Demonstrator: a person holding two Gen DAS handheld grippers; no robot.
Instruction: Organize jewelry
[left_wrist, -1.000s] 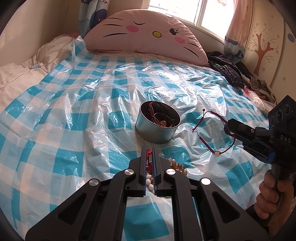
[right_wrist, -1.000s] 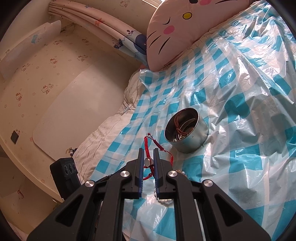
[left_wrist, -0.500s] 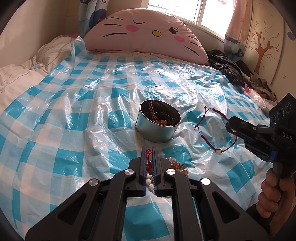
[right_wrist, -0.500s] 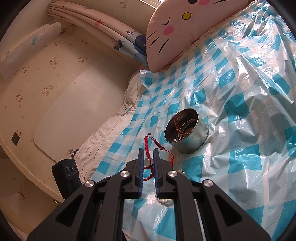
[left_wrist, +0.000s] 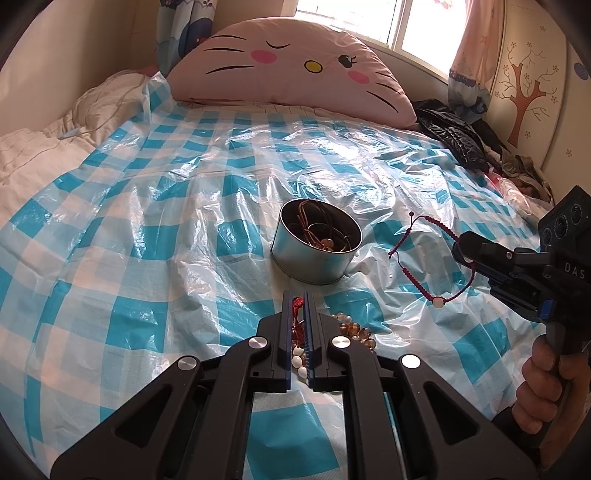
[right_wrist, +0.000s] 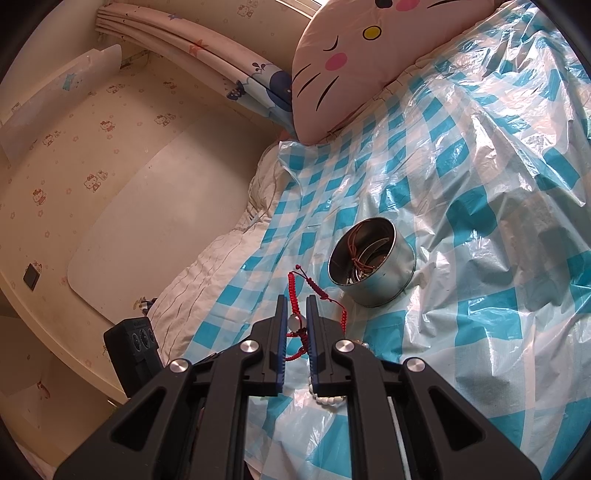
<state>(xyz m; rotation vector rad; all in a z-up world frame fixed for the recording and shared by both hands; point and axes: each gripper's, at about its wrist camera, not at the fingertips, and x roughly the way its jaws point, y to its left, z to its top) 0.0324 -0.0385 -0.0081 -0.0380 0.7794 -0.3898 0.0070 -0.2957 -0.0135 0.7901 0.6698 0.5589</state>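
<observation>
A round metal tin (left_wrist: 316, 251) holding brown cords stands on the blue-checked plastic sheet (left_wrist: 147, 240); it also shows in the right wrist view (right_wrist: 371, 264). My right gripper (right_wrist: 295, 301) is shut on a red braided bracelet (right_wrist: 308, 291) with a white bead, held in the air right of the tin; the bracelet (left_wrist: 424, 258) hangs from it in the left wrist view. My left gripper (left_wrist: 296, 299) is shut on a red and white bead bracelet (left_wrist: 297, 332) low over the sheet, in front of the tin. Amber beads (left_wrist: 351, 330) lie beside it.
A pink cat-face pillow (left_wrist: 288, 70) lies at the head of the bed. Dark clothes (left_wrist: 458, 136) are piled at the far right. A white quilt (left_wrist: 33, 155) bunches along the left edge, beside the wall (right_wrist: 110, 177).
My right gripper has carried the red braided bracelet slightly higher and nearer the tin. My left gripper has stayed put on the bead bracelet.
</observation>
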